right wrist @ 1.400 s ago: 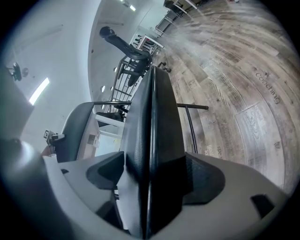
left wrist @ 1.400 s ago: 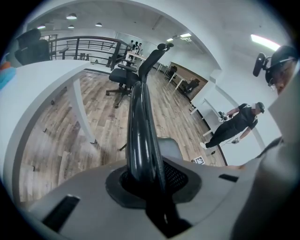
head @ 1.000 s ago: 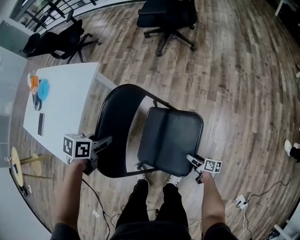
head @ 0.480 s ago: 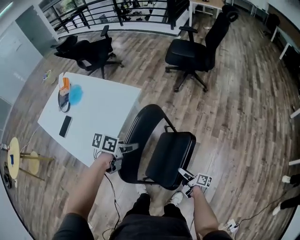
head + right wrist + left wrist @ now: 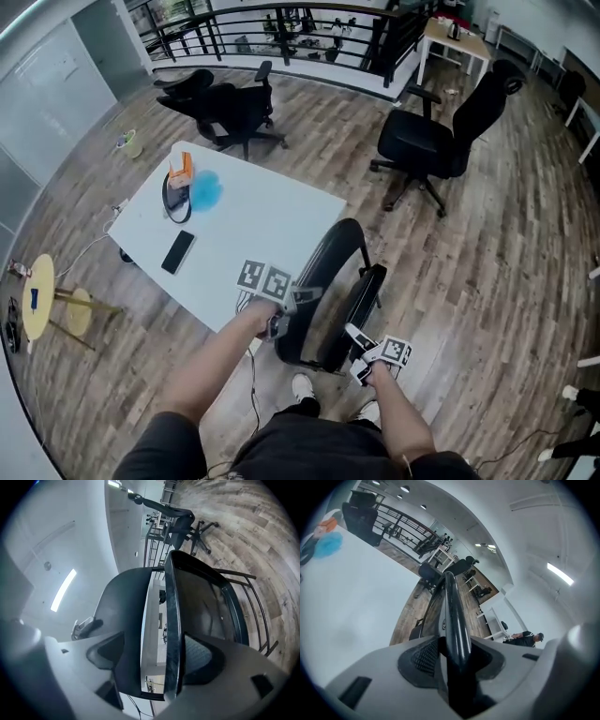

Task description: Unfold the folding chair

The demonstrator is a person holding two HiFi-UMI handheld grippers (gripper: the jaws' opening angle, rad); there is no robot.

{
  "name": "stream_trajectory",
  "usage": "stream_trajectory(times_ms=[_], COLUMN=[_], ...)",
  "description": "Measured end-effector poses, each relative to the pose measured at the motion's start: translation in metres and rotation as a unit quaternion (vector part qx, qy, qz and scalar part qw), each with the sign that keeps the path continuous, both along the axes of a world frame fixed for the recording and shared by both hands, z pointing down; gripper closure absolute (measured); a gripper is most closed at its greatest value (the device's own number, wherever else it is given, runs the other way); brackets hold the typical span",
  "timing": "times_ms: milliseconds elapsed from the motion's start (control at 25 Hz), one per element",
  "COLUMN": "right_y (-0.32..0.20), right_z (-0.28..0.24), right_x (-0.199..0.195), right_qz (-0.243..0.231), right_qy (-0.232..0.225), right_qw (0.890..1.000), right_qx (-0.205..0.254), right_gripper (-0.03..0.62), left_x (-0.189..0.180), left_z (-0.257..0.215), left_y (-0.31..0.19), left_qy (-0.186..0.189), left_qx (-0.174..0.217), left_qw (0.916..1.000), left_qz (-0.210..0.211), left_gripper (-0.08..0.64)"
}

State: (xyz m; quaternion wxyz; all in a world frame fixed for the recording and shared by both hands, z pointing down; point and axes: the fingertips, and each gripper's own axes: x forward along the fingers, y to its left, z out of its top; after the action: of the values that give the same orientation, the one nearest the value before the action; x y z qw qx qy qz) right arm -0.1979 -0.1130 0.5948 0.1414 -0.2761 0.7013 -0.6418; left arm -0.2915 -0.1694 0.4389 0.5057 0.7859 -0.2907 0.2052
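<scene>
The black folding chair [image 5: 330,286] stands on the wood floor beside the white table [image 5: 253,230], its seat swung up almost against the back. My left gripper [image 5: 302,296] is at the rim of the backrest. In the left gripper view the black frame tube [image 5: 452,606] runs between its jaws, which are opening, and a thin gap shows beside the ribbed left pad [image 5: 425,657]. My right gripper [image 5: 356,335] is shut on the seat's front edge [image 5: 172,620], low on the chair's near side.
On the table lie a phone [image 5: 178,251], a blue item [image 5: 204,190] and an orange one [image 5: 181,169]. Two office chairs [image 5: 230,108] [image 5: 441,136] stand beyond, a railing [image 5: 281,23] behind them. A yellow stool [image 5: 37,295] is at left. A person [image 5: 529,638] stands far off.
The seat has swung from flat to nearly upright. Both grippers have risen with the chair, the right one further. The head view has pulled up and back, so more of the room shows.
</scene>
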Motion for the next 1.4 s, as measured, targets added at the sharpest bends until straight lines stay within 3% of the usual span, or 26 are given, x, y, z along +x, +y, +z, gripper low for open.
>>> stream_trajectory(times_ms=[200,480,760,1000,1120,1240,1400], right_y=[-0.021,-0.037,-0.049,-0.051,-0.047,-0.049,-0.041], right_z=[-0.005,-0.010,0.000,0.000,0.008,0.016,-0.010], right_x=[-0.060,-0.119,-0.143,-0.151,-0.147,-0.122,-0.078], right_qz=[-0.010,-0.027,-0.037,-0.045,-0.075,-0.056,-0.016], right_qy=[0.004,0.021,0.025,0.027,0.071,0.144,0.214], right_qw=[1.000,0.999,0.999,0.999,0.994,0.987,0.973], right_qx=[-0.006,0.009,0.009,0.005,0.024,0.038,0.082], right_gripper=[0.216,0.218,0.218,0.218,0.217,0.216,0.216], left_x=[-0.041,-0.063,-0.081,-0.084,-0.086,-0.094,-0.114], left_z=[0.005,0.001,0.011,0.010,0.010,-0.001,-0.037], left_y=[-0.014,-0.021,-0.029,-0.028,-0.029,-0.030,-0.023], left_qy=[-0.030,-0.026,-0.074,-0.071,-0.072,-0.121,-0.203], left_qx=[0.012,0.007,0.025,0.020,0.027,0.088,0.199], left_qw=[0.9995,0.9996,0.9969,0.9973,0.9970,0.9885,0.9585], left_qz=[0.005,-0.003,0.008,0.006,0.004,0.019,0.019], left_gripper=[0.417,0.419,0.422,0.425,0.425,0.423,0.385])
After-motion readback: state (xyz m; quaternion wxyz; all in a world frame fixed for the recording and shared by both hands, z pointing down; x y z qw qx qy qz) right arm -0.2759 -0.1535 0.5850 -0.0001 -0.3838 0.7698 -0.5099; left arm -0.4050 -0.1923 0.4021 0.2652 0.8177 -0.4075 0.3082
